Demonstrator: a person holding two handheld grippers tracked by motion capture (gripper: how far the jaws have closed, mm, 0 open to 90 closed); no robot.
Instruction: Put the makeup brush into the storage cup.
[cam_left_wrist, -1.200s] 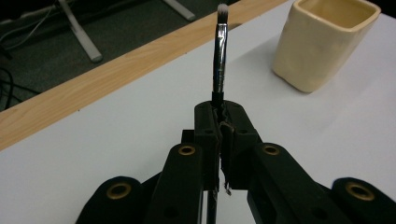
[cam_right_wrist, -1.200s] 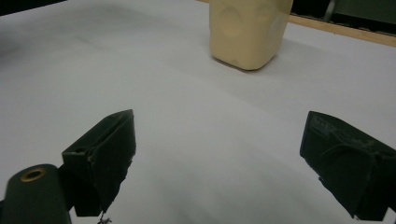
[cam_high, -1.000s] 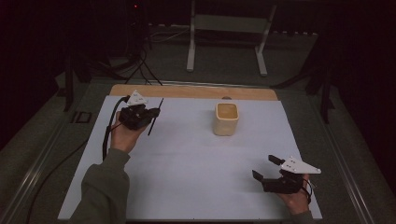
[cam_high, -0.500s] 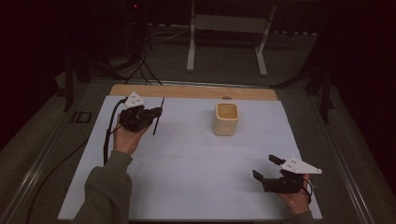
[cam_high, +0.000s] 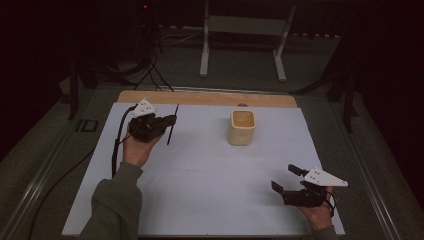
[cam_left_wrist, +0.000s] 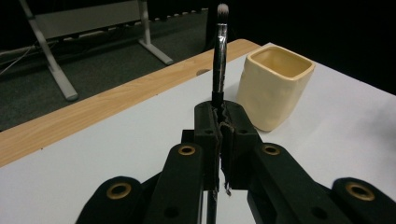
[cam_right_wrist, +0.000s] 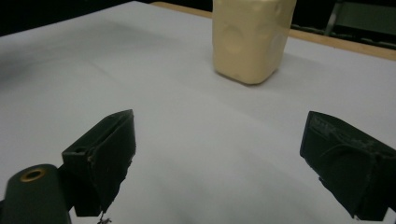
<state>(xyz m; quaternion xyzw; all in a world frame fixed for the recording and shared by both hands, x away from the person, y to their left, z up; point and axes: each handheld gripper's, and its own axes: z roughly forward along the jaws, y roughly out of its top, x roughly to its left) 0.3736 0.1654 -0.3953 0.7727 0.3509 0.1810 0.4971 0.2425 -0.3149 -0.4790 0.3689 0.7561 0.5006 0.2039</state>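
The left hand-held gripper (cam_high: 167, 120) is clamped tight on a brush (cam_left_wrist: 219, 51) — its jaws meet around the dark handle, and the bristle end stands straight up past them in the left gripper view. In the high view the brush (cam_high: 172, 125) slants across the jaw tips, above the white sheet (cam_high: 210, 165) on the desk (cam_high: 200, 98). To its right, well apart, a cream cup (cam_high: 242, 127) stands upright on the sheet near the wooden far edge; in the left gripper view the cup (cam_left_wrist: 275, 86) sits just right of the brush, open mouth up. The right hand-held gripper (cam_high: 287, 180) rests low at the near right of the sheet — jaws spread wide with nothing between them, pointing toward the cup (cam_right_wrist: 250, 37).
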